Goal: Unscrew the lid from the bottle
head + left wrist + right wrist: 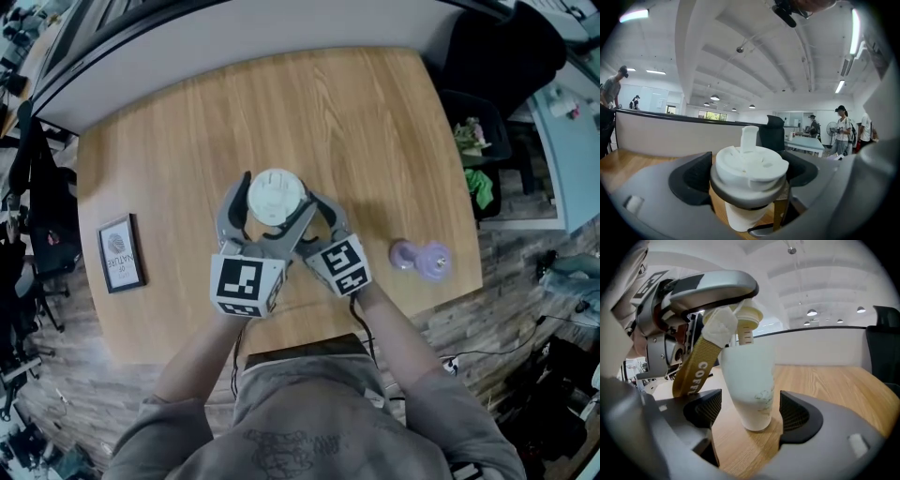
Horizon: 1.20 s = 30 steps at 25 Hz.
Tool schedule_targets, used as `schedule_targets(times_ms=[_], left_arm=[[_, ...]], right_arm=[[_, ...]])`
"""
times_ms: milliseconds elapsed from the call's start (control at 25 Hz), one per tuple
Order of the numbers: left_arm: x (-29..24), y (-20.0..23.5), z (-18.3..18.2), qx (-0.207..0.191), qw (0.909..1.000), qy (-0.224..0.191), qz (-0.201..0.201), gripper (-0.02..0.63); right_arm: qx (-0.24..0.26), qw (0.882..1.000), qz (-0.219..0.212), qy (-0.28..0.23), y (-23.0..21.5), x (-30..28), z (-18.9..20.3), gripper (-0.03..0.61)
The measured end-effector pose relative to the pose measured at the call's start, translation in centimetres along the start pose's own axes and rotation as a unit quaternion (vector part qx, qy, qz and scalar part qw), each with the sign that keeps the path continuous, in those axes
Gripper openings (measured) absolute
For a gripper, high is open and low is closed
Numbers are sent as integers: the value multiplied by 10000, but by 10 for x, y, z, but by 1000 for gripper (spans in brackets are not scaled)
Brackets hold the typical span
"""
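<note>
The left hand-held gripper (749, 174) is clamping the white lid (276, 195), tilted just above the bottle (750, 376); the right hand-held gripper (749, 411) is clamping the bottle's lower body on the bench (825, 380)

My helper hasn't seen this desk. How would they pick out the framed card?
Find the wooden table, then its left edge. The framed card sits there alone, dark-rimmed and rectangular, unlike the white bottle mid-table and the purple item at right.
</note>
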<state>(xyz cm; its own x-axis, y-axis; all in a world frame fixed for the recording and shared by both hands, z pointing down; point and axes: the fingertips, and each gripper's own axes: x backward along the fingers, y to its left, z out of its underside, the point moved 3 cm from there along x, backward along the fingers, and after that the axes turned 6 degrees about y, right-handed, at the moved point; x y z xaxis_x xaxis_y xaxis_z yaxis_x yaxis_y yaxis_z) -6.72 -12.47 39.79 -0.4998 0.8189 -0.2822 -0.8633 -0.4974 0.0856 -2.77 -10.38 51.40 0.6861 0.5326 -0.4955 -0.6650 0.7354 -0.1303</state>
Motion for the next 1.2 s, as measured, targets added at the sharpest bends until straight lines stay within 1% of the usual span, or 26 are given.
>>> schedule_targets(times_ms=[200, 280, 440, 560, 680, 800, 1000, 1040, 1200], left_arm=[[20, 5, -34, 234, 9988, -439, -11, 462], [29, 8, -49, 224, 9980, -588, -85, 462], [53, 11, -78, 138, 9966, -787, -184, 462], [72, 15, -96, 137, 9954, -911, -263, 462], [93, 16, -111, 140, 9944, -992, -331, 462], [115, 18, -124, 63, 9936, -1063, -381, 460], [153, 18, -141, -191, 9921, -1142, -484, 462], [161, 17, -144, -240, 9917, -1161, -498, 462], [192, 19, -150, -298, 9910, -1180, -564, 462]], right_arm=[[-281, 9994, 136, -165, -5, 35, -12, 377], [-368, 9990, 187, -189, -7, 52, -18, 377], [-207, 9994, 281, 12, 2, 84, -34, 377], [-332, 9990, 292, -43, 6, 106, -53, 376], [-474, 9979, 381, -227, 8, 130, -74, 376], [-630, 9956, 459, -511, 10, 152, -99, 374], [-588, 9928, 486, -921, 23, 186, -139, 369], [-533, 9926, 484, -978, 27, 192, -147, 360], [-348, 9908, 584, -1171, 42, 212, -172, 241]])
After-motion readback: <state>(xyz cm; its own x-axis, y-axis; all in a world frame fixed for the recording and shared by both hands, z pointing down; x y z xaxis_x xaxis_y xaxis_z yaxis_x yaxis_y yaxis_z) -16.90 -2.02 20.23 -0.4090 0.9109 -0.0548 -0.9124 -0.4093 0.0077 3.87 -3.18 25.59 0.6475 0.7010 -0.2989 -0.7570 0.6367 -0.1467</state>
